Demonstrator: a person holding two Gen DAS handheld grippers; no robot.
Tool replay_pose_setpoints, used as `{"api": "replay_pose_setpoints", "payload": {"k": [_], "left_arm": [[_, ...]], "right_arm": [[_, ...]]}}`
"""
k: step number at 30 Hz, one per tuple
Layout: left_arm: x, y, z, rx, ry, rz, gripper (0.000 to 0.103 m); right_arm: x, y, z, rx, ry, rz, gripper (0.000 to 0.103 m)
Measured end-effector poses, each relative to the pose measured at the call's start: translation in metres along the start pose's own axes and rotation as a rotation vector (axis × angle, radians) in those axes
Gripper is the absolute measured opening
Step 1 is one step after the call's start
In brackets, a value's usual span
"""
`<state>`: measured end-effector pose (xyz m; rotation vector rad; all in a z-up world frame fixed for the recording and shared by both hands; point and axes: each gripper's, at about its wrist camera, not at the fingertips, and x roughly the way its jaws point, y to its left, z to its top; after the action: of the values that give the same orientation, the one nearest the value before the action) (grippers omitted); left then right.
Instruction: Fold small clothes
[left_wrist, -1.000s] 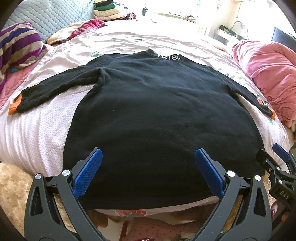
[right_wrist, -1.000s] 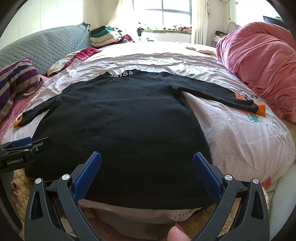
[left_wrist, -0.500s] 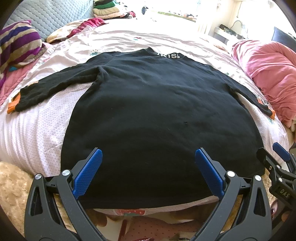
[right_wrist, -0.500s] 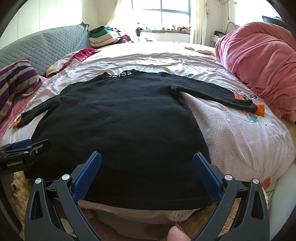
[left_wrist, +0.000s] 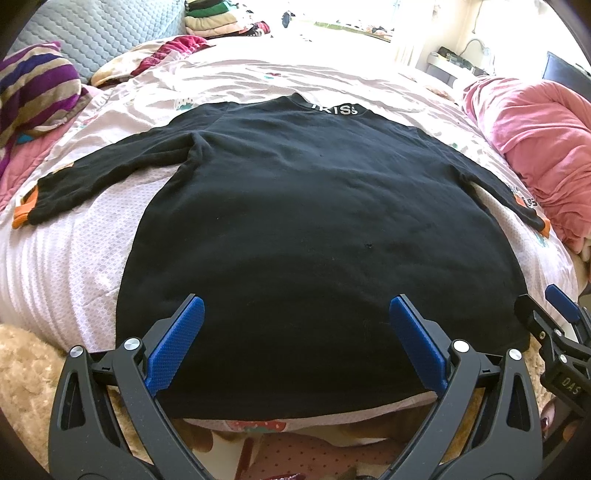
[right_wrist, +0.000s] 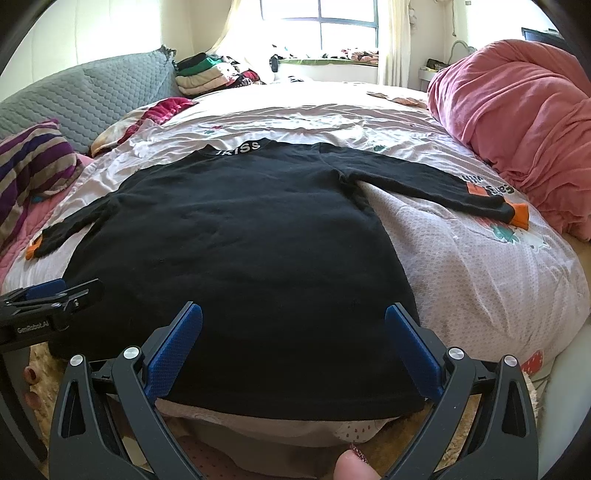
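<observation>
Black top (left_wrist: 317, 236) lies flat on the pink-sheeted bed (right_wrist: 480, 280) below a sunlit window (right_wrist: 321, 26) — both tools (left_wrist: 295, 347) (right_wrist: 293, 347) spread wide, empty.

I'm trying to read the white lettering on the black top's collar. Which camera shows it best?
The right wrist view: the collar lettering faces the camera squarely and shows in full. In the left wrist view the collar lettering sits off to the side, curved and partly washed out by window glare.

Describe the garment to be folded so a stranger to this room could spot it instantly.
Start at the wide bed with its pale pink printed cover. Spread flat across its near half, back up and sleeves out, lies the black long-sleeved top. Unlike the pink duvet and striped pillow beside it, it has orange cuffs and white collar lettering.
</observation>
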<state>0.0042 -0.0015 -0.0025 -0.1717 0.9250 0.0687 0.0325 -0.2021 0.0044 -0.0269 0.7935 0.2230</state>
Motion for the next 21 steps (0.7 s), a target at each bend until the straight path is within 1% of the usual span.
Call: {"api": "replay_pose_setpoints", "payload": {"k": [6,9,17,21], "left_arm": [[0.002,-0.005,0.009,0.009,-0.015,0.007,0.094],[0.005,-0.007,0.016,0.013,-0.016,-0.004,0.094],[0.017,-0.011,0.047,0.001,-0.009,-0.030,0.094],[0.021,-0.019,0.063,0.037,-0.013,-0.022,0.094]], "right_arm": [[0.003,-0.005,0.006,0.018,0.008,0.017,0.099],[0.005,-0.010,0.011,0.024,0.010,0.011,0.099],[0.010,-0.026,0.034,0.054,-0.010,-0.002,0.099],[0.014,-0.035,0.046,0.069,-0.018,-0.004,0.099]]}}
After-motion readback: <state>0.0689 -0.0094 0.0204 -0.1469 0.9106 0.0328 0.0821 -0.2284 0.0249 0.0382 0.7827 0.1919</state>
